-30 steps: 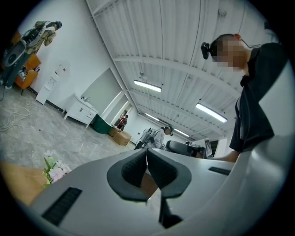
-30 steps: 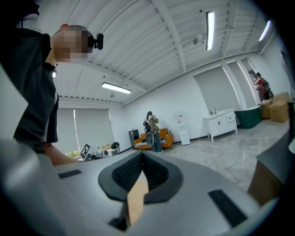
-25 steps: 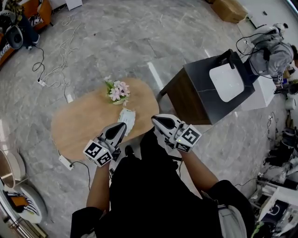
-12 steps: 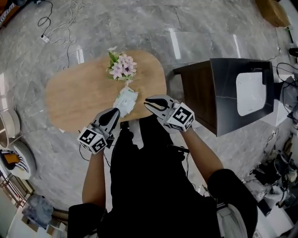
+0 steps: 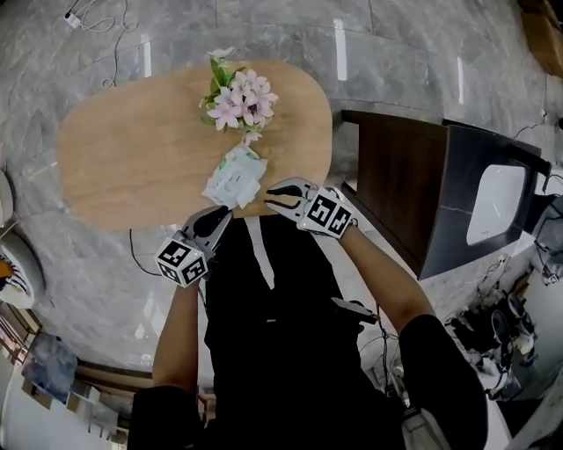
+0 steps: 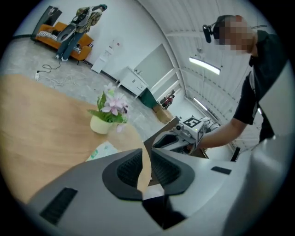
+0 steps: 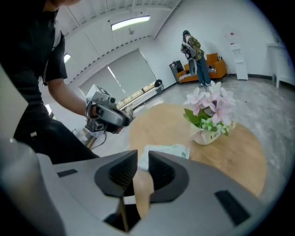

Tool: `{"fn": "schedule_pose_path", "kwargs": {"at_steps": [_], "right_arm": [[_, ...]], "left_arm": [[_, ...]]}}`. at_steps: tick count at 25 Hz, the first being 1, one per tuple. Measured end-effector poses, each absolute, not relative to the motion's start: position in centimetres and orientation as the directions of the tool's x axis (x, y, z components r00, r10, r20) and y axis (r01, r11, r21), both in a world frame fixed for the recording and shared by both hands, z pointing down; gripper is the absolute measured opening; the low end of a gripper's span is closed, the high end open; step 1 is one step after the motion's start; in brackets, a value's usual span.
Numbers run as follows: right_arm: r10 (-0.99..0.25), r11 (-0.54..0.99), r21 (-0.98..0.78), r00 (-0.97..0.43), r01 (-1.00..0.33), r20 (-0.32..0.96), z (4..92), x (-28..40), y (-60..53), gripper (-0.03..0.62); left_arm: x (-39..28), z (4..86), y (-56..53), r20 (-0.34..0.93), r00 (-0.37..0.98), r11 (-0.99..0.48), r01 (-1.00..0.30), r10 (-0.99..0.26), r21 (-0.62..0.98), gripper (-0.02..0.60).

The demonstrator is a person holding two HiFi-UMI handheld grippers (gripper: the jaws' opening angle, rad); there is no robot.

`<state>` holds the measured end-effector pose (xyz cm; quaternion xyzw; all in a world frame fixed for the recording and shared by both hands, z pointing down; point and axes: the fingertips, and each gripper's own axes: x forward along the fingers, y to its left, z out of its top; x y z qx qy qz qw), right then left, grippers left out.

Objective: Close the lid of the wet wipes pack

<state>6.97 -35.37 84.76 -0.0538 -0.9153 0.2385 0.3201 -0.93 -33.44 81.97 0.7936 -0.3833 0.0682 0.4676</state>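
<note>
The wet wipes pack, white with green print, lies flat on the oval wooden table near its front edge; it also shows in the left gripper view and the right gripper view. Whether its lid stands up is too small to tell. My left gripper hovers just short of the pack's near left corner, jaws together with only a slit between them and nothing held. At the pack's near right, over the table edge, my right gripper is likewise shut and empty.
A small pot of pink flowers stands just beyond the pack. A dark cabinet with a white device on it stands right of the table. Cables lie on the marble floor behind. A distant person stands by an orange sofa.
The head view has swung so the table sits closer and higher in frame. Both grippers have come forward to the table's front edge, close to the pack.
</note>
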Motion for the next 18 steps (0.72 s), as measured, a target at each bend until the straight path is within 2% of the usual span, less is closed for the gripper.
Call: {"fn": "schedule_pose_path", "kwargs": {"at_steps": [4, 10, 18], "right_arm": [[0.281, 0.886, -0.462, -0.741, -0.044, 0.61, 88.6, 6.9, -34.1, 0.077], [0.305, 0.826, -0.546, -0.704, -0.14, 0.642, 94.1, 6.9, -31.9, 0.069], [0.245, 0.812, -0.547, -0.73, -0.205, 0.638, 96.2, 6.0, -32.0, 0.026]], "left_arm": [[-1.1, 87.0, -31.9, 0.498, 0.727, -0.27, -0.657, -0.473, 0.704, 0.052], [-0.7, 90.4, -31.0, 0.484, 0.728, -0.205, -0.634, -0.486, 0.746, 0.028], [-2.1, 92.1, -31.8, 0.469, 0.722, -0.191, -0.626, -0.509, 0.756, 0.026]]}}
